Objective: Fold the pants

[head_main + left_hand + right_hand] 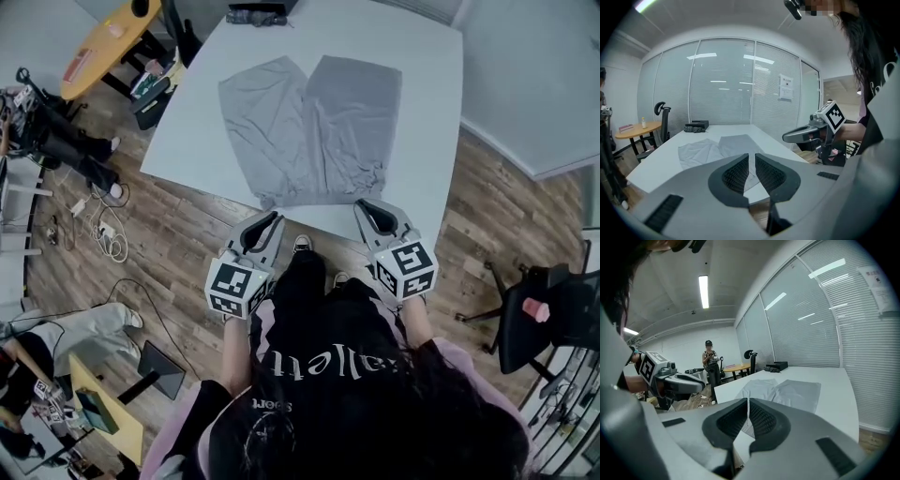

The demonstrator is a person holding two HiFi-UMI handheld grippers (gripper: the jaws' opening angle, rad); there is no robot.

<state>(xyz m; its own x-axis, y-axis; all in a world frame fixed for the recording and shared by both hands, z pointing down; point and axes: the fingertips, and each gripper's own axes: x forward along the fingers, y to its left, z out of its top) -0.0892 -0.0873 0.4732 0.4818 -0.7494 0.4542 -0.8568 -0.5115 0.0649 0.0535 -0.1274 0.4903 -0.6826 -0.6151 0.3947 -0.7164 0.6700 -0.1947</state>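
Left gripper jaws stand barely apart, right gripper jaws pressed together, both empty; grey pants lie flat at upper centre, legs side by side, lightly wrinkled.

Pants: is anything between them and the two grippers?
Nothing visible is. The gray pants lie flat on the white table; the left gripper and right gripper hover at its near edge, with only bare tabletop before the pants.
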